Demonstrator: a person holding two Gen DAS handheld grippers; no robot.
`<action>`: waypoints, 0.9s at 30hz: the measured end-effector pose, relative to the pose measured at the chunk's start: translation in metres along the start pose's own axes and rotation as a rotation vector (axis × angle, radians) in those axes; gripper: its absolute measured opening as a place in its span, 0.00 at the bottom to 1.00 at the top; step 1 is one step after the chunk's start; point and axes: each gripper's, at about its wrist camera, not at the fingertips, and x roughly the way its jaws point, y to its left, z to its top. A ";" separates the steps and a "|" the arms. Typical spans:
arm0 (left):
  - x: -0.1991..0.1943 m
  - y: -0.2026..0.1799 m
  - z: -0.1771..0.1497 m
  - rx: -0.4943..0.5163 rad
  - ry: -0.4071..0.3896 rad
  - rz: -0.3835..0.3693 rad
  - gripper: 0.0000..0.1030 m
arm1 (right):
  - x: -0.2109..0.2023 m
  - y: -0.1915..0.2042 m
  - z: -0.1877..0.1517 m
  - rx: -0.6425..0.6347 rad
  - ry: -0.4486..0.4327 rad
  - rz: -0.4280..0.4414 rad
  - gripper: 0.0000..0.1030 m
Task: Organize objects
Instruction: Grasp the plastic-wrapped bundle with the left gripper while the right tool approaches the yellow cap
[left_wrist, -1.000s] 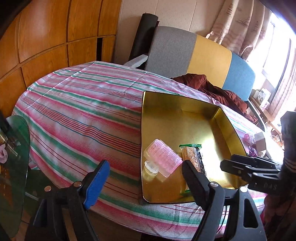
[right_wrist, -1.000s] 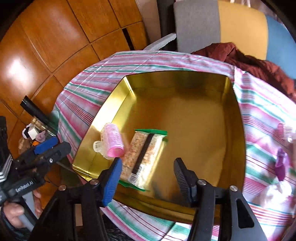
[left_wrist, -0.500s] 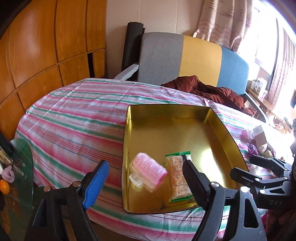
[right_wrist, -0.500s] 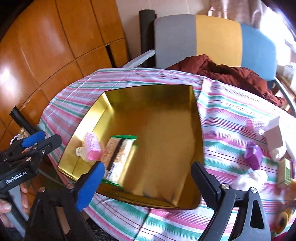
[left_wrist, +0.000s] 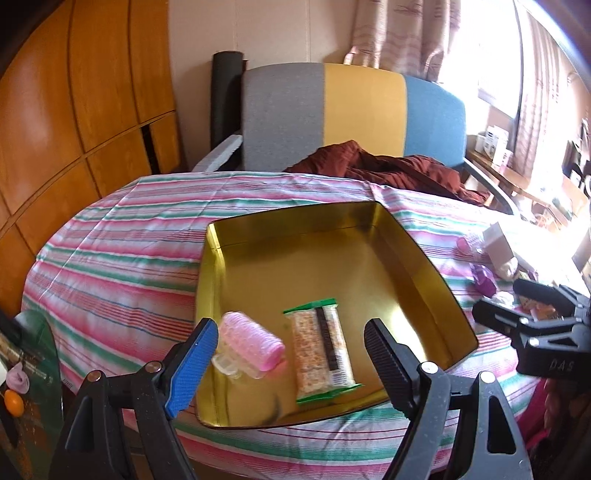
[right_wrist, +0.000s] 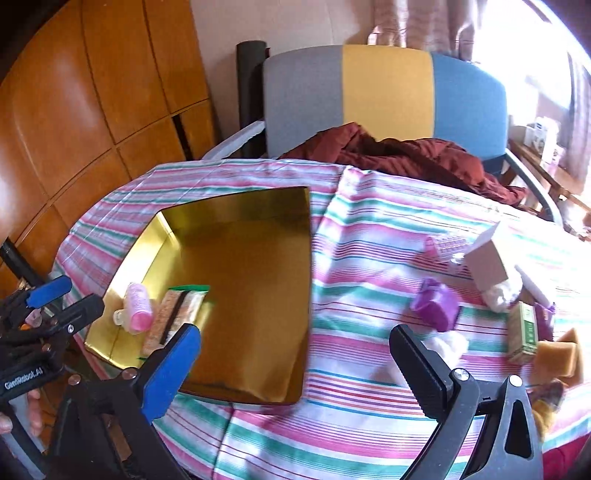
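In the left wrist view, the left gripper (left_wrist: 286, 354) is held low over the near end of the gold tray (left_wrist: 421, 258). Its jaws are spread wide and nothing is held between them. Two things are seen lying in the tray: a pink hair roller (left_wrist: 253, 345) and a snack bar in a green-edged wrapper (left_wrist: 321, 349). They lie side by side, close to the near wall. The rest of the tray is bare. The tray sits on a striped tablecloth (left_wrist: 122, 266). The right gripper (left_wrist: 532, 317) is seen at the far right.

In the right wrist view, the right gripper (right_wrist: 295, 354) is also spread wide with nothing held. It is pointed at the cloth between the tray and a bunch of loose things. A purple clip (right_wrist: 436, 304), a white cotton ball (right_wrist: 452, 343), a small white box (right_wrist: 487, 264), a green box (right_wrist: 524, 330) and a brown sponge (right_wrist: 559, 354) are seen there, well apart from the tray.

The step in hand seems to be a reach for the next loose thing. The purple clip and the cotton ball are nearest. The right gripper would need to be moved further right, lowered over one of them, and squeezed.
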 end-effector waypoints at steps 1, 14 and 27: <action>0.000 -0.003 0.000 0.009 0.001 -0.010 0.81 | -0.002 -0.005 0.000 0.007 -0.002 -0.009 1.00; 0.015 -0.064 0.012 0.100 0.069 -0.195 0.79 | -0.047 -0.126 -0.001 0.224 -0.047 -0.226 1.00; 0.041 -0.188 0.021 0.334 0.145 -0.436 0.77 | -0.072 -0.248 -0.027 0.520 -0.141 -0.295 1.00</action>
